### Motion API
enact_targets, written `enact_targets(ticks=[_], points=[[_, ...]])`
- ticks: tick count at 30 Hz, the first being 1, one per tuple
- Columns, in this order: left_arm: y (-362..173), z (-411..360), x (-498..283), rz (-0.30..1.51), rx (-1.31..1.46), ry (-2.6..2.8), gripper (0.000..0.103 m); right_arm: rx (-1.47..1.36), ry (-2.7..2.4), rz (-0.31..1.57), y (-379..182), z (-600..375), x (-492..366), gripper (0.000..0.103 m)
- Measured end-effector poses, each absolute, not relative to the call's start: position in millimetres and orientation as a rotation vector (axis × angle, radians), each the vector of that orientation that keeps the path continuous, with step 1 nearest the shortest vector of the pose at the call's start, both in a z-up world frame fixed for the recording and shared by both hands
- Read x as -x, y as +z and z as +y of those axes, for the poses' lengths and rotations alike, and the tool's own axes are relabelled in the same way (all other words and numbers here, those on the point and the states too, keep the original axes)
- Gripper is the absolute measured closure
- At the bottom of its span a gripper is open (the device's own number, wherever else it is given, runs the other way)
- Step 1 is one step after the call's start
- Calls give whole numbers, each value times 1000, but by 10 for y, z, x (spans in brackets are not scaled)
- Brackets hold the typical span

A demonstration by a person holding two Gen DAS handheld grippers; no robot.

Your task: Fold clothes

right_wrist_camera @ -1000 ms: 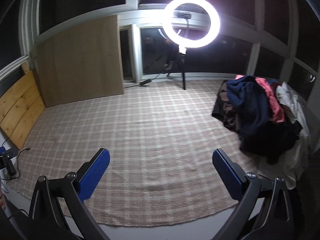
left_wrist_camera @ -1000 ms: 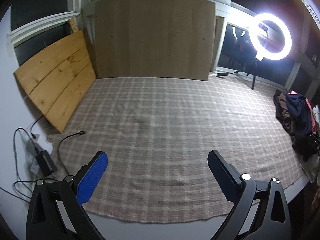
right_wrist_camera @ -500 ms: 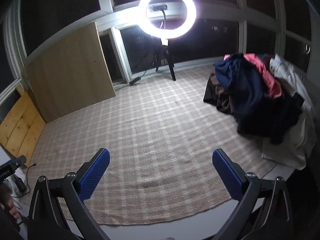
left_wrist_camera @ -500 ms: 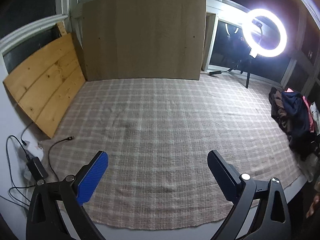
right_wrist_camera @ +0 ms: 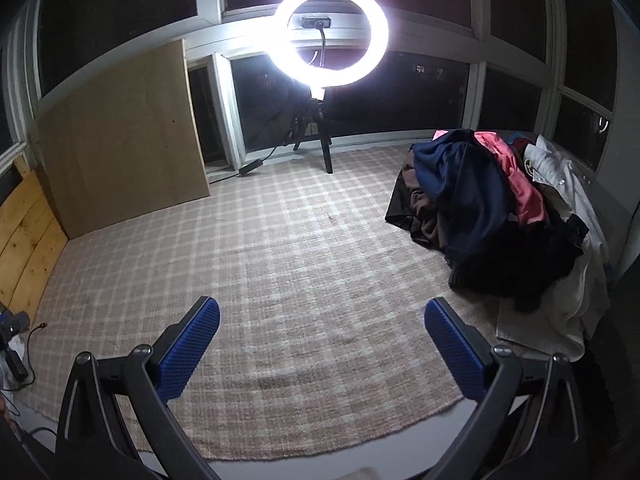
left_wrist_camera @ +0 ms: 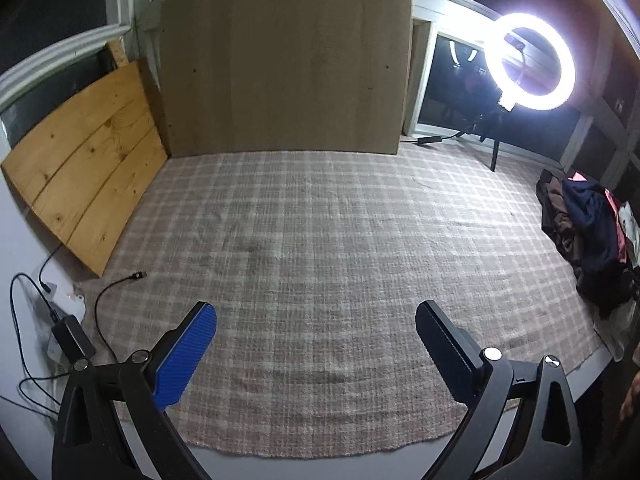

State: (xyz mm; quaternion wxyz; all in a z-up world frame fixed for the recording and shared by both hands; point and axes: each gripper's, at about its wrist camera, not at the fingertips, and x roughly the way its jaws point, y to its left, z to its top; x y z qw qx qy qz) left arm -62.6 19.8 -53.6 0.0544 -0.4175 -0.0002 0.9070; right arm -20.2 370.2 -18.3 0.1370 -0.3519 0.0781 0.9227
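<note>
A heap of unfolded clothes (right_wrist_camera: 492,216) lies at the right side of the checked cloth (right_wrist_camera: 304,256): navy, pink, brown, black and white pieces tangled together. In the left wrist view the same heap of clothes (left_wrist_camera: 588,232) sits at the far right edge of the checked cloth (left_wrist_camera: 320,248). My left gripper (left_wrist_camera: 316,312) is open above the cloth's near edge, nothing between its blue pads. My right gripper (right_wrist_camera: 322,308) is open too, left of the heap and well short of it.
A lit ring light on a tripod (right_wrist_camera: 332,36) stands at the back by dark windows. A large board (left_wrist_camera: 284,68) and a pine panel (left_wrist_camera: 84,152) lean at the back left. A power adapter with cables (left_wrist_camera: 68,332) lies off the cloth's left edge.
The right wrist view has swung back left and drawn off a little from the clothes heap. The left wrist view has shifted slightly. Both grippers stay open and hold nothing.
</note>
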Motion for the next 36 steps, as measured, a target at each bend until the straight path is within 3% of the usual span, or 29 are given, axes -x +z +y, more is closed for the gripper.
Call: enact_targets(ticks=[18,36], points=[[-67,1098,777,0,1132,2722,4,931,2677,256,20,4573,160,0],[628,2548,1159,-11,936,2793,3,795,2679,227,438,6880,345,0]])
